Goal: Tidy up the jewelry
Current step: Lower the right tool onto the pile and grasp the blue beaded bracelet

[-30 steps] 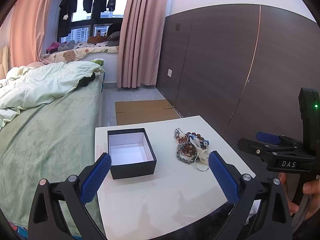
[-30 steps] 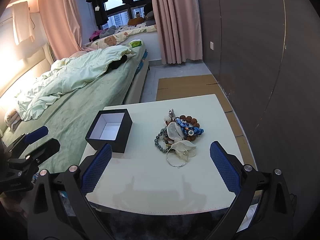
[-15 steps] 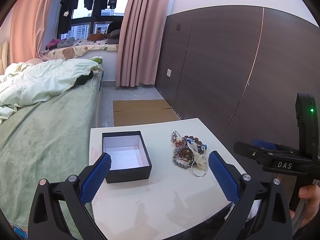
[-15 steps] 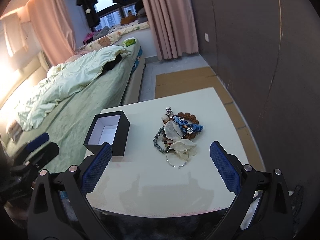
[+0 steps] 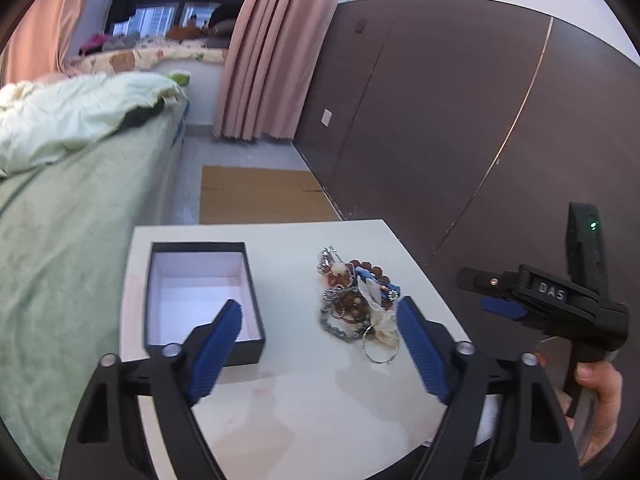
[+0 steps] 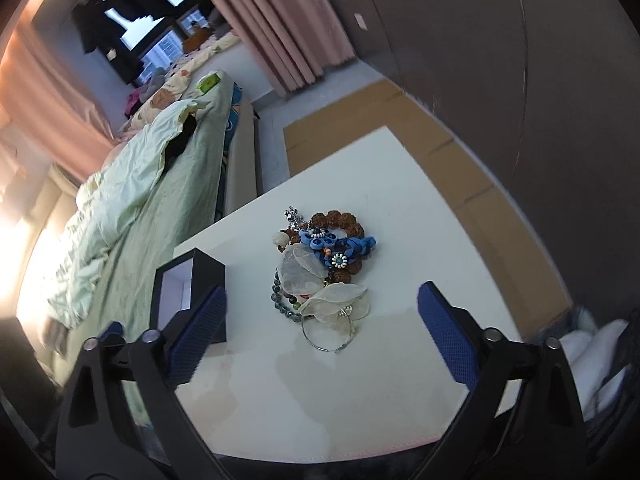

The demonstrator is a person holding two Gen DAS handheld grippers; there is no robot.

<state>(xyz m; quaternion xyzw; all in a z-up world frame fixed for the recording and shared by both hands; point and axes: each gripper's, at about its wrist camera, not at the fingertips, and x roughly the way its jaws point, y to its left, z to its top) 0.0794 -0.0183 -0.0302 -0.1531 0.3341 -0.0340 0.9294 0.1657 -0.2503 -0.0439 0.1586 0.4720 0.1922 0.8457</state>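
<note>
The left gripper hangs above the near part of a white square tabletop, its blue-padded jaws standing wide with nothing between them; they have just been closing a little. Ahead of its left finger sits an open black cardboard box with a white lining, empty as far as can be seen. Ahead of its right finger lies a tangled heap of jewelry: brown bead bracelets, blue pieces, pale shell-like petals and a thin silver wire ring at the near edge of the heap, close to that finger's tip. Off to the right, a person's hand grips the handle of the right gripper, seen side-on.

From the right wrist view, the right gripper is also spread wide and empty, its jaws having just narrowed slightly. The heap lies straight ahead between its fingers without touching them, and the box stands just beyond the left finger. A green-covered bed runs beside the table on the left.
</note>
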